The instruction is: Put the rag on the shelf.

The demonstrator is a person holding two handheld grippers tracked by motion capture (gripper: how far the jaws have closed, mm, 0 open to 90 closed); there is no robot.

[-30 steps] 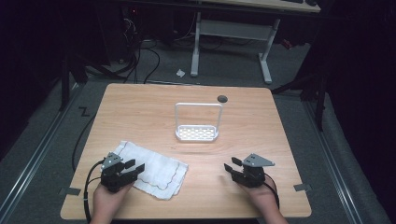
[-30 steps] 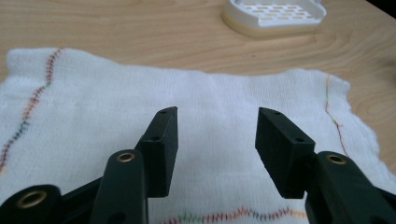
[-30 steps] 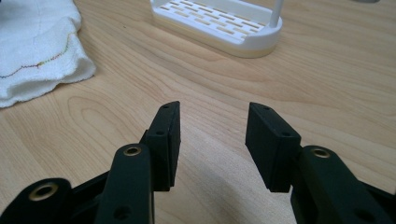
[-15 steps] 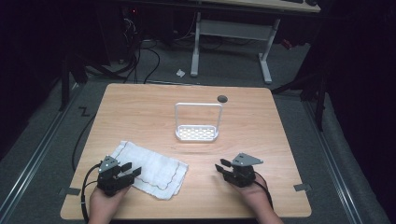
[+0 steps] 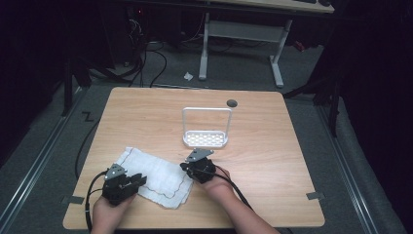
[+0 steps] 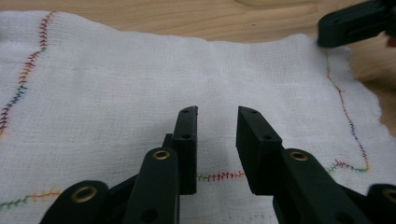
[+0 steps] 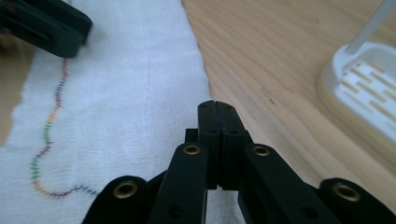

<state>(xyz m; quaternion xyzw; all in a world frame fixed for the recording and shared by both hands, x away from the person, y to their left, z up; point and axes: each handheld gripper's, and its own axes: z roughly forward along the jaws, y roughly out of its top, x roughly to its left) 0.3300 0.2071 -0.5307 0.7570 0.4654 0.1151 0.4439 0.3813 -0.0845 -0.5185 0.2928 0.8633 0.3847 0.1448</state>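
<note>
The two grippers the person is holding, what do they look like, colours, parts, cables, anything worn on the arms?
Both are black. The left gripper has two flat rectangular jaws with small screw holes, on linkage bars with brass-coloured rivets; the right gripper is built alike. In the high view, each carries a grey three-cornered plate on top and trails a black cable. The forearms are bare, with no sleeves or gloves in sight.

The right gripper (image 7: 217, 108), jaws pressed together, is hovering over the edge of a white cloth (image 7: 116, 107) on the table (image 7: 271, 56); a white rack (image 7: 369, 93) is sitting nearby, the left gripper (image 7: 42, 25) beyond.
</note>
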